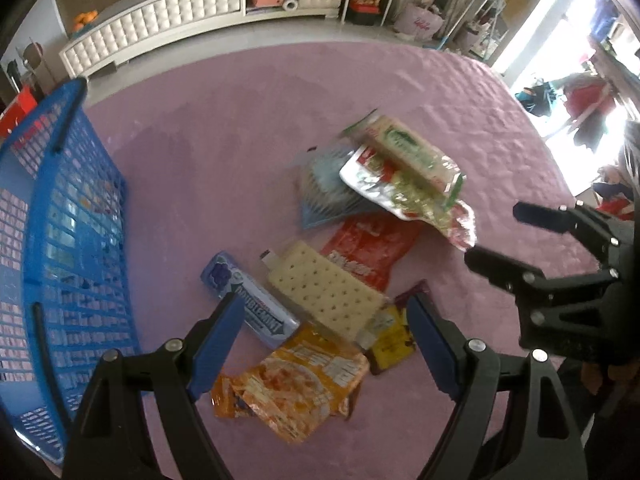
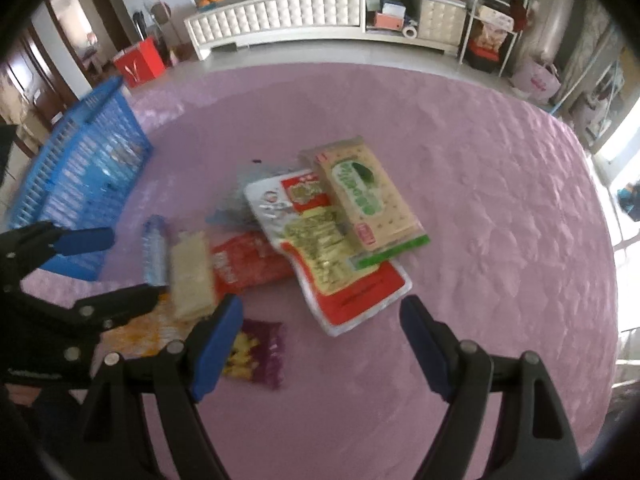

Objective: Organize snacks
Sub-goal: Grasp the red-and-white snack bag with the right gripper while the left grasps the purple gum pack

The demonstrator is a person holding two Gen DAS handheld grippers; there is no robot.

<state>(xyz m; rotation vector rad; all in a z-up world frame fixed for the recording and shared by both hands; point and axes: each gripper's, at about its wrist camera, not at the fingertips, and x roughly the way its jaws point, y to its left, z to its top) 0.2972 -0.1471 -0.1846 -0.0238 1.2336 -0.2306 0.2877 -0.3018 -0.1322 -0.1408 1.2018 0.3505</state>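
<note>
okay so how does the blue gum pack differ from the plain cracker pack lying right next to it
The gum pack is a narrow blue stick with printed white lettering; the cracker pack is wider, pale cream, and clear-wrapped so the dotted crackers show. The gum pack lies nearer the blue basket; the cracker pack overlaps the red packet. Both lie flat, side by side at the same slant, on the pink cloth.

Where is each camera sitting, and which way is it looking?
Left wrist: sits on the left gripper, looking down over the orange noodle packet and gum pack; its own open fingers show, plus the right gripper at right.
Right wrist: sits on the right gripper, looking at the snack pile; its open fingers show, plus the left gripper at left.
Both share: the blue basket, pink cloth and green cracker pack.
</note>
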